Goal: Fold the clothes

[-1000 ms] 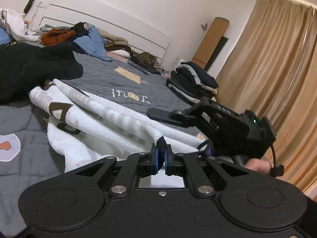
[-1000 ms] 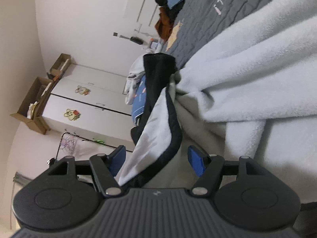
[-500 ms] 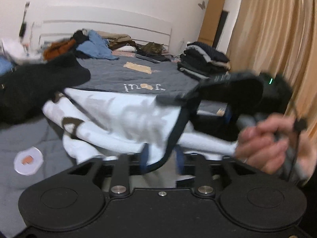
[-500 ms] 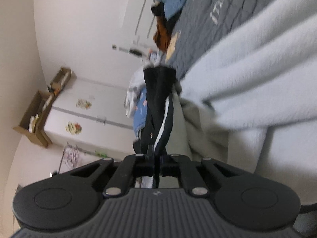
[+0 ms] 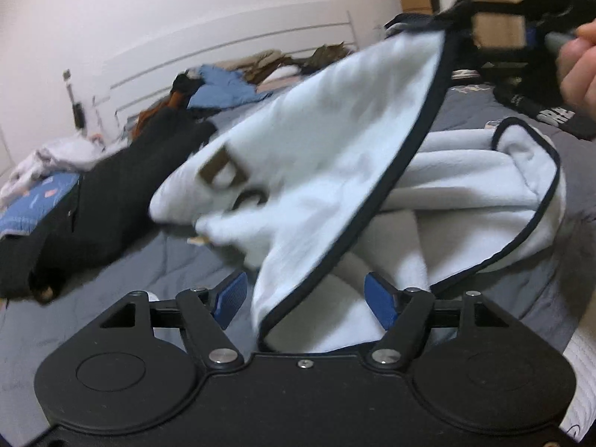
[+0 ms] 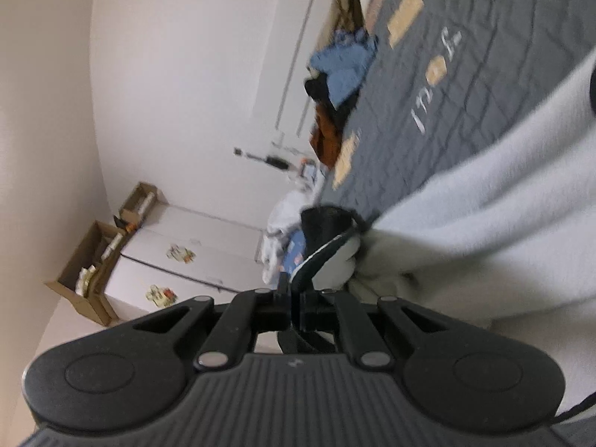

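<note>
Left gripper point(image 5: 306, 300): jaws opening, blue pads point(image 5: 231, 298) well apart. The dark-trimmed edge of the white fleece garment point(image 5: 327, 141) hangs between them; neither pad presses on it.

Right gripper point(image 6: 294, 309): jaws together, clamped on the garment's black-piped edge point(image 6: 324, 257). In the left wrist view it sits top right, blurred, in a hand point(image 5: 579, 63), with a corner of the fleece raised off the bed and the cloth stretched down from there to the left gripper.

The rest of the garment lies bunched on the grey quilted bedspread point(image 5: 141, 260), just beyond the left gripper. Brown block lettering point(image 5: 223, 175) shows on the lifted panel. A second black-trimmed loop point(image 5: 536, 171) of the same fleece rests on the right.

Left of it, touching or nearly so: a black garment point(image 5: 93, 201) spread on the bedspread.

Further back: a blue patterned item point(image 5: 33, 201) at the left edge, then a pile of loose clothes point(image 5: 223, 85) (blue, orange-brown, tan) against the white headboard point(image 5: 238, 48).

The right wrist view also shows white cabinet doors point(image 6: 186, 257) with stickers and cardboard boxes point(image 6: 89, 260) against them.
</note>
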